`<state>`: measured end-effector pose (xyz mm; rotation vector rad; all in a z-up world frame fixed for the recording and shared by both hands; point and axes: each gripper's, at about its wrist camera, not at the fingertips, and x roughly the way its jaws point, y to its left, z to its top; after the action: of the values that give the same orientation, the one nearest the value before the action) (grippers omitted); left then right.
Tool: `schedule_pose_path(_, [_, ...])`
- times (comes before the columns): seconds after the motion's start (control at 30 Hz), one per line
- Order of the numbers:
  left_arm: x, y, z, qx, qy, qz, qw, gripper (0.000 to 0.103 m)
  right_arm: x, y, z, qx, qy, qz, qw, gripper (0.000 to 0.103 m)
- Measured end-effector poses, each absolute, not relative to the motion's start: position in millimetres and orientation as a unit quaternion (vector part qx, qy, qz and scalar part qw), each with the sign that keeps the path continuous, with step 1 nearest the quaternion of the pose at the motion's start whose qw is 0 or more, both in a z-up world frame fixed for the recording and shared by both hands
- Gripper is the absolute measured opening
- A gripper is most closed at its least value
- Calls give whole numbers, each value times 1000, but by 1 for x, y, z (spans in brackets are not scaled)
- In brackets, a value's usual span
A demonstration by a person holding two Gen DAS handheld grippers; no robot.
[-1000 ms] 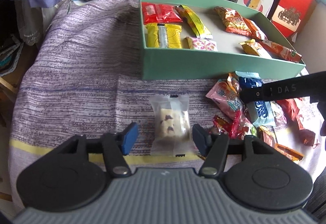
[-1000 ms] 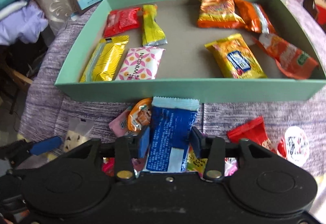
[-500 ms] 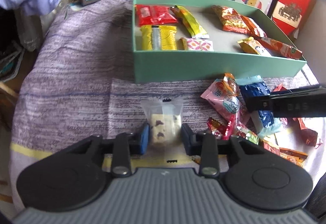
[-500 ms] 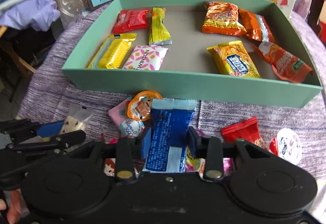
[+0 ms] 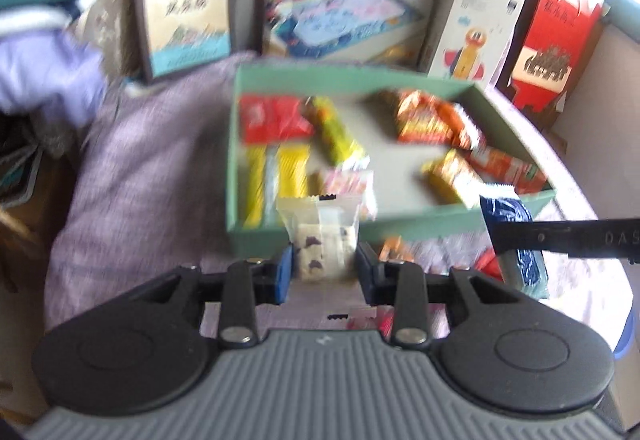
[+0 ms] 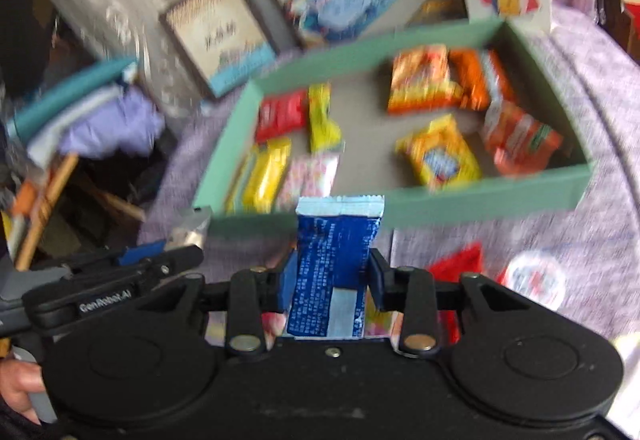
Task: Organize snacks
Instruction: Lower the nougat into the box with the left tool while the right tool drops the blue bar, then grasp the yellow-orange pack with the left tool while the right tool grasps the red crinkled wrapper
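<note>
Gripping a clear-wrapped nougat [image 5: 322, 240], the left gripper [image 5: 323, 272] has its pads tight on both sides of the pkt; jaws have just been closing onto it. The nougat stands upright betw the fingers, off the purple cloth [image 5: 152, 175], its top edge overlapping the near wall of the green box [image 5: 432, 226] just ahead. Right gripper [image 6: 332, 280] is clenched on a blue pkt [image 6: 334, 252], also upright, jaws having closed in a bit w/ the pkt betw them; the box front wall sits right behind its crimped top. In the left view that blue pkt [image 5: 516, 240] shows off to the right, pinched by a black finger. Inside the box, ahead of both grippers: red, yellow, pink pkts on the left half, orange and yellow ones on the right. Loose snacks lie on the cloth below and right of the right gripper, incl a red pkt [image 6: 460, 268] and a round white cup [image 6: 534, 280]. Beyond the box, printed cartons lean upright. Frames are blurred.
</note>
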<state>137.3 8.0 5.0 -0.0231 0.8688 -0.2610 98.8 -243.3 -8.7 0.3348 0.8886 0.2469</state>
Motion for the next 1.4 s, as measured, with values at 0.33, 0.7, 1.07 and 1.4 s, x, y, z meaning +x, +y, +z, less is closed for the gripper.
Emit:
schedule_pose_path(0.33, [217,-68,-5,-2,427,-148,892,33,189,-266,-9,177,419,100,885,36])
schedule_pose_path(0.7, [237,-80,-31,11,447,-121,886,89,214,-270,-30,187,429,86,880,80])
schedule_pose_path(1.07, [219,-69,-20,-4,449,-104,887,102,176,-268,-6,159,398,72,901,103])
schedule_pose_path(1.4, [181,-65,4,4,430,-103,897,103,127,-273,17,158,385,76,906,103])
